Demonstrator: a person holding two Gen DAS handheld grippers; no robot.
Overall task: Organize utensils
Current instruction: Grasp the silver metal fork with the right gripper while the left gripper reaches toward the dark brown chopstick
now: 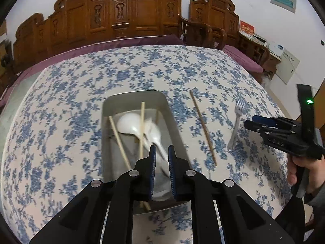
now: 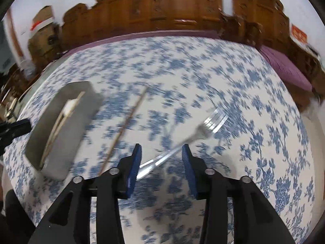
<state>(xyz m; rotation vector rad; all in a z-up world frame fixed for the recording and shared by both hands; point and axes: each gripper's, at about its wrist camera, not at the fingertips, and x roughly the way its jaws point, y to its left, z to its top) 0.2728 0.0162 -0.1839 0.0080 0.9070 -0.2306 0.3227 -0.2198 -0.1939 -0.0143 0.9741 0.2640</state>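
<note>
A metal tray (image 1: 132,93) on the flowered tablecloth holds a white spoon (image 1: 128,124) and several chopsticks (image 1: 119,142). My left gripper (image 1: 161,152) hangs over the tray's near end, jaws slightly apart. A second white spoon (image 1: 154,130), blurred, has its handle in the gap, and the pads show no press on it. To the right of the tray, one chopstick (image 1: 203,126) and a fork (image 1: 235,126) lie on the cloth. My right gripper (image 2: 161,148) is open just above the fork (image 2: 203,130), whose handle runs between its fingers. The loose chopstick (image 2: 126,122) and the tray (image 2: 87,109) lie to its left.
A carved wooden bench (image 1: 142,14) with a purple cushion (image 1: 121,42) runs along the table's far edge. A person's hand (image 1: 300,168) holds the right gripper (image 1: 249,122) near the table's right edge. The right wrist view is motion-blurred.
</note>
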